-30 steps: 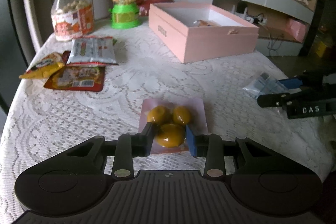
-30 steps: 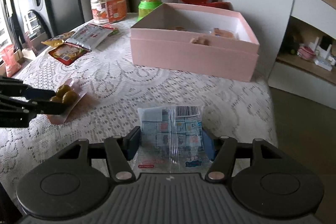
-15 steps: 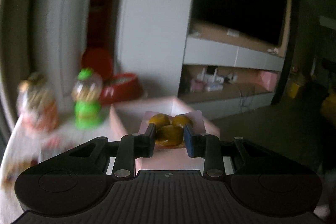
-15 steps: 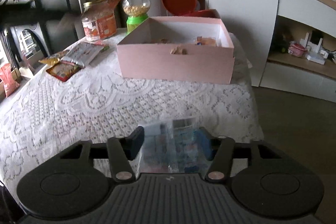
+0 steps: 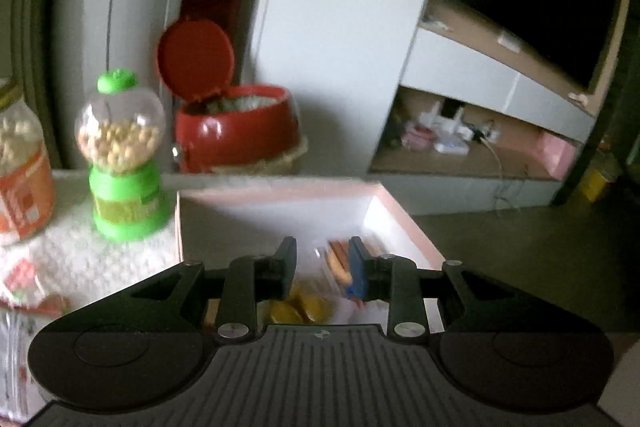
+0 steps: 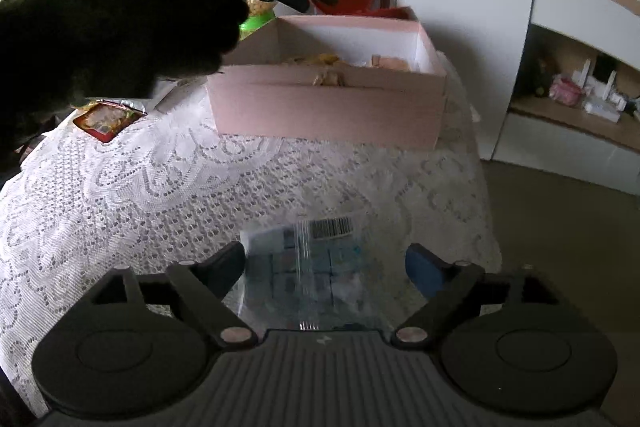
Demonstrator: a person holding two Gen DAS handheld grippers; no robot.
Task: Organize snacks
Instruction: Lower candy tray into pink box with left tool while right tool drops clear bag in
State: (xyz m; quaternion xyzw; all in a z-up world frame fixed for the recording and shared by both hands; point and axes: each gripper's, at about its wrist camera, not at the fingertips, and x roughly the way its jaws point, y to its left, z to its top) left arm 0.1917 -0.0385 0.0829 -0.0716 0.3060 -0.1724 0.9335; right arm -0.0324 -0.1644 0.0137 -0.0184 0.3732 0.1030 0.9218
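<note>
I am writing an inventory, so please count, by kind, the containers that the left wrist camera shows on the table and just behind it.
Glass jar: 1
Green dispenser: 1
Pink box: 1
Red tub with open lid: 1
Total: 4

I'm seeing the box sitting far on the worktop, the dispenser standing left of it, the clear packet lying near, the flat pouch lying far left.

Black tool, one blue pad (dark sleeve, perhaps gloved).
</note>
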